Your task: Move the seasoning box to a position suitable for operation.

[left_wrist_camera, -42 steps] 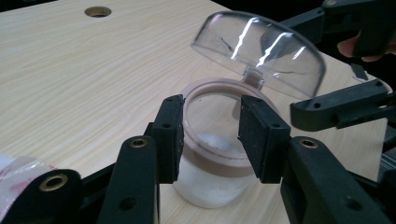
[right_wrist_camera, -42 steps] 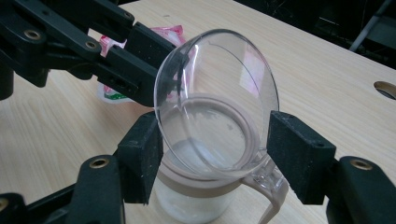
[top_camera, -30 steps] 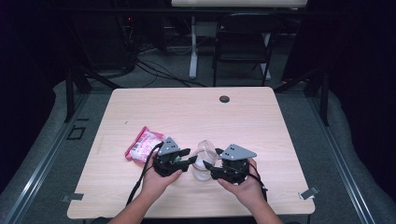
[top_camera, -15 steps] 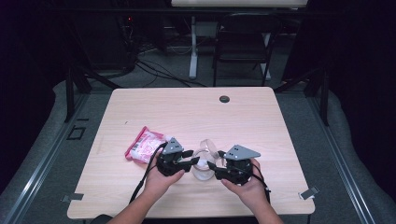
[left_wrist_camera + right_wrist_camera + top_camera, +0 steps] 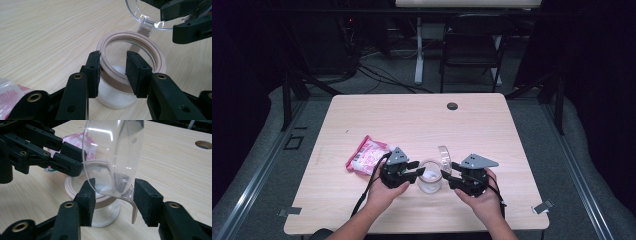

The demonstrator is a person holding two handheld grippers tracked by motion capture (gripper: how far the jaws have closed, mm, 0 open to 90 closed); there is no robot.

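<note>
A small clear jar (image 5: 430, 181) with a beige rim (image 5: 155, 57) stands near the table's front edge, with something white at its bottom. Its clear domed lid (image 5: 115, 152) stands flipped up on a beige hinge strap. My left gripper (image 5: 113, 72) is at the jar's left side. Its jaws have just been closing on the near part of the rim, with one pad pressed against the rim's outside. My right gripper (image 5: 113, 200) comes in from the jar's right. Its jaws have just been closing with the lid's lower part between the pads.
A pink-and-white packet (image 5: 367, 159) lies just left of my left hand. A round cable hole (image 5: 452, 106) sits near the table's far edge. A dark chair (image 5: 474, 45) and cables are beyond the table.
The lid has swung slightly to the right and my right gripper has shifted a little with it. The left gripper and the jar stay in place.
</note>
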